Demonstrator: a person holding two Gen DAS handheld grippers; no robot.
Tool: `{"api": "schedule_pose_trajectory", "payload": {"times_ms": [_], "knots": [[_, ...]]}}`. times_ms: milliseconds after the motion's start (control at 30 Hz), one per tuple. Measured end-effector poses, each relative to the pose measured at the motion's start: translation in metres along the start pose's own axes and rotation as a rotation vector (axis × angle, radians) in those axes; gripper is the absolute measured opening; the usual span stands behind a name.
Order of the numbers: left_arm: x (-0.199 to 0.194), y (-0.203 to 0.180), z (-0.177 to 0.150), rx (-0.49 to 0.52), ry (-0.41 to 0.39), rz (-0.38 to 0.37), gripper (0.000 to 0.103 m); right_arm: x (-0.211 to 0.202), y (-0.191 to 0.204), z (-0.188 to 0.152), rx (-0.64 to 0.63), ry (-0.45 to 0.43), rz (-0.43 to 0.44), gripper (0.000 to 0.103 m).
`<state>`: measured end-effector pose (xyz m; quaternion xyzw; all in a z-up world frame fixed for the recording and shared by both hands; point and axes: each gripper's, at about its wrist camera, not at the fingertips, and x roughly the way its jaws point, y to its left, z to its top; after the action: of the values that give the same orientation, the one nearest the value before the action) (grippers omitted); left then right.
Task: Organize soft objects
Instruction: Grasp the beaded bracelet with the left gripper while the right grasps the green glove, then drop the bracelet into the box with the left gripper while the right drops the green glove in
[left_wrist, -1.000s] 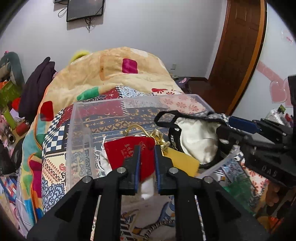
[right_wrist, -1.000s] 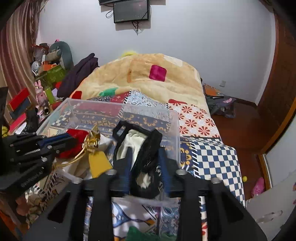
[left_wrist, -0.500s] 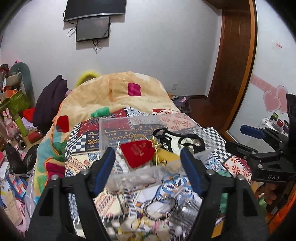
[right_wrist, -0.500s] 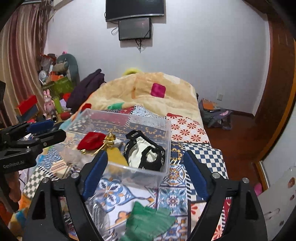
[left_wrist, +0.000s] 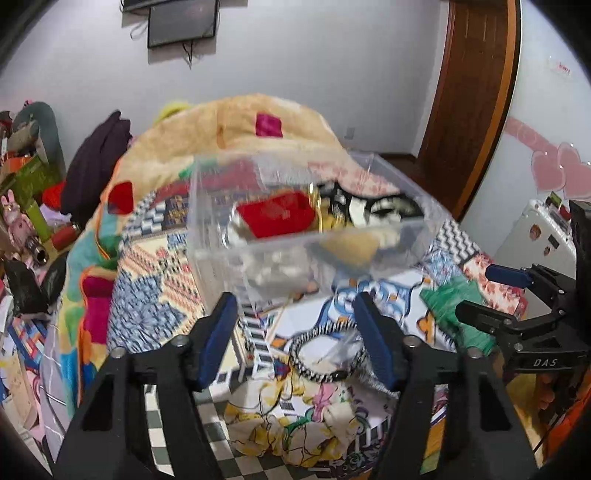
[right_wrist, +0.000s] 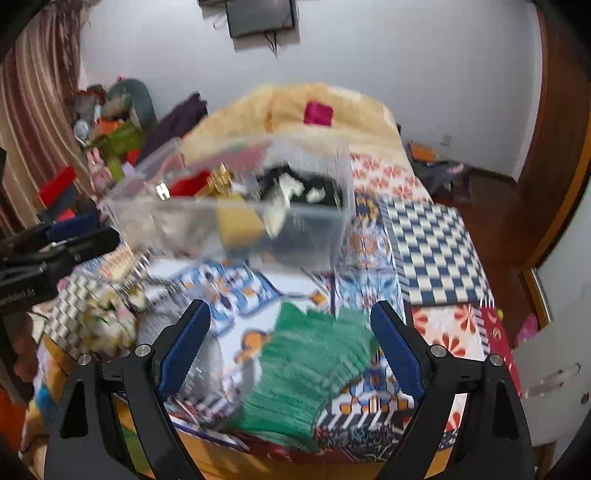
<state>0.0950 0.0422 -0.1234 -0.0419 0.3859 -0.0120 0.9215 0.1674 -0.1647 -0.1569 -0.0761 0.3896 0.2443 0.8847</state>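
Observation:
A clear plastic box (left_wrist: 229, 221) stands on the patterned bedspread and holds a red pouch (left_wrist: 277, 216), a yellow pouch (left_wrist: 351, 243) and a black-and-white item (left_wrist: 369, 210); it also shows in the right wrist view (right_wrist: 317, 243). My left gripper (left_wrist: 295, 328) is open and empty, near side of the box, above a black-and-white braided band (left_wrist: 317, 373). My right gripper (right_wrist: 291, 347) is open and empty above a green knitted cloth (right_wrist: 310, 373), which also shows in the left wrist view (left_wrist: 454, 310). Both views are blurred.
A floral cloth (left_wrist: 295, 424) lies near the front edge of the bed. A beige blanket (left_wrist: 240, 125) is heaped behind the box. Toys and boxes (right_wrist: 107, 144) crowd the left side. A wooden door (left_wrist: 476, 92) is at the right.
Both grippers opened, let go of the pouch and the black-and-white item in the box, and pulled back toward the bed's front edge. They now hang lower over the band and green cloth.

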Motion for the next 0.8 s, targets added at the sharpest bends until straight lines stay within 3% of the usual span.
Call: {"api": "schedule_pose_trajectory", "payload": {"times_ms": [167,300,433,600,700,800], "knots": [[0.019,0.003,-0.016,0.005,0.071,-0.007,0.046,0.016,-0.013,-0.016,0.048,0.061,0.006,0.084],[0.029,0.007,-0.023,-0.004,0.111,-0.018,0.038,0.022,-0.018,-0.022,0.067,0.093,0.008,0.066],[0.036,0.007,-0.024,-0.007,0.127,-0.017,0.029,0.023,-0.015,-0.027,0.041,0.087,-0.007,0.057],[0.038,0.004,-0.023,0.001,0.126,-0.017,0.008,0.019,-0.015,-0.028,0.032,0.063,-0.023,0.039],[0.039,0.0,-0.023,0.012,0.12,-0.012,0.007,0.017,-0.018,-0.024,0.05,0.055,0.004,0.025],[0.035,-0.001,-0.023,0.01,0.105,-0.018,0.006,0.016,-0.02,-0.021,0.059,0.047,0.016,0.021]]}}
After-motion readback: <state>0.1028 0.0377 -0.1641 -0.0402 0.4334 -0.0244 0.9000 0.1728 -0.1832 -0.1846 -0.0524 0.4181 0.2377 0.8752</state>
